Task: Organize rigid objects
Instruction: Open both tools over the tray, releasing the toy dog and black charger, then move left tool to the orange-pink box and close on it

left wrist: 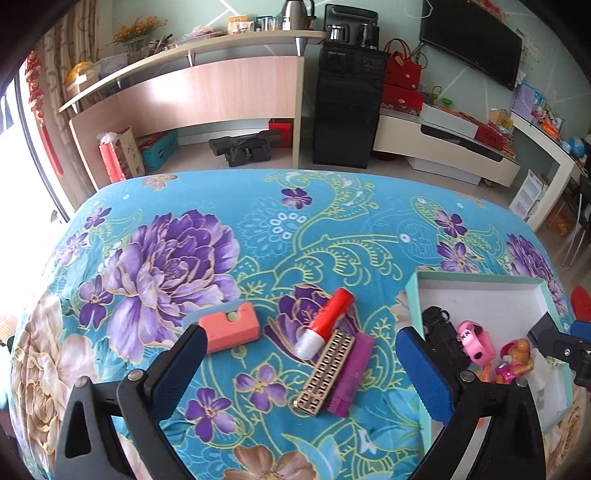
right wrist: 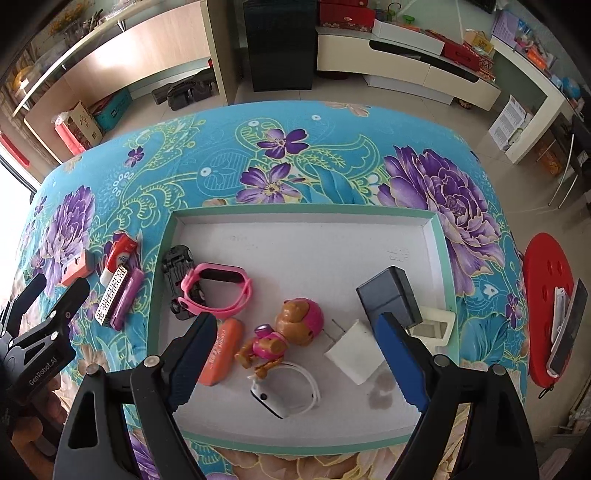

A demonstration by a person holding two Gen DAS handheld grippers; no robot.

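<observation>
While both claws gape empty, the left gripper (left wrist: 299, 373) hovers over the red-and-white plastic glue stick (left wrist: 328, 322) leaning on the beige lattice comb (left wrist: 325, 373) outside the teal-rimmed white cardboard tray (right wrist: 303, 210); a careless pinch could drag the comb along.

Floor: pale tiles (left wrist: 207, 157)
Wall: pale green (left wrist: 402, 22)
Furniture: black cabinet (left wrist: 345, 107), wooden desk (left wrist: 207, 92), wall-mounted television (left wrist: 474, 44)
Light: daylight admitted at window (left wrist: 14, 155)
</observation>
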